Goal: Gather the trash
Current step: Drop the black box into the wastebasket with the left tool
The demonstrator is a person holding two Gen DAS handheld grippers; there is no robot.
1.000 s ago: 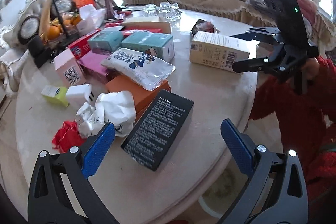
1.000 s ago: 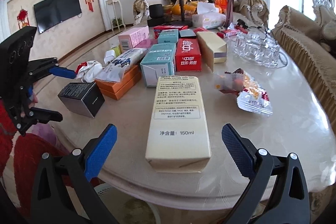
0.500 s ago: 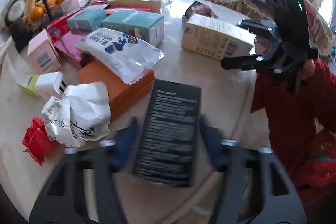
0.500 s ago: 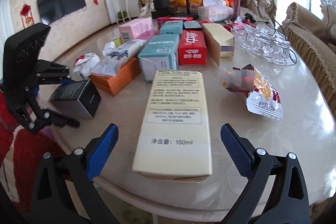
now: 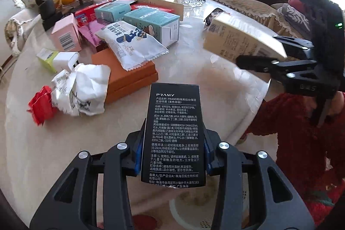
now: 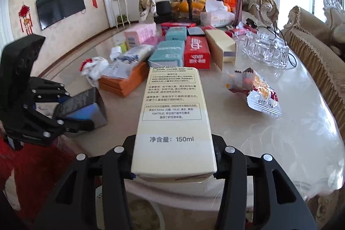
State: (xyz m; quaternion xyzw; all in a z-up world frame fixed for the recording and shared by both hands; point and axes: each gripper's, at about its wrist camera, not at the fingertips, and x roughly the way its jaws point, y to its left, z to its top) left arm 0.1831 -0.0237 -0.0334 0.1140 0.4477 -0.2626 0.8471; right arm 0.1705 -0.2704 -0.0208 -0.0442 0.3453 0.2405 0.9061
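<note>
We pinch the black carton [image 5: 173, 133] in our left gripper [image 5: 172, 154] and the cream carton [image 6: 174, 122] in our right gripper [image 6: 173, 165], its jaws just closing, both at the marble table [image 6: 291, 133] edge; light, crushable cardboard, best held across narrow sides.

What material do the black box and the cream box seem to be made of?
Black box: likely matte printed cardboard, with sharp folded edges and flat faces. Cream box: likely smooth cardboard with a slight sheen, with crisp corners and printed text.
</note>
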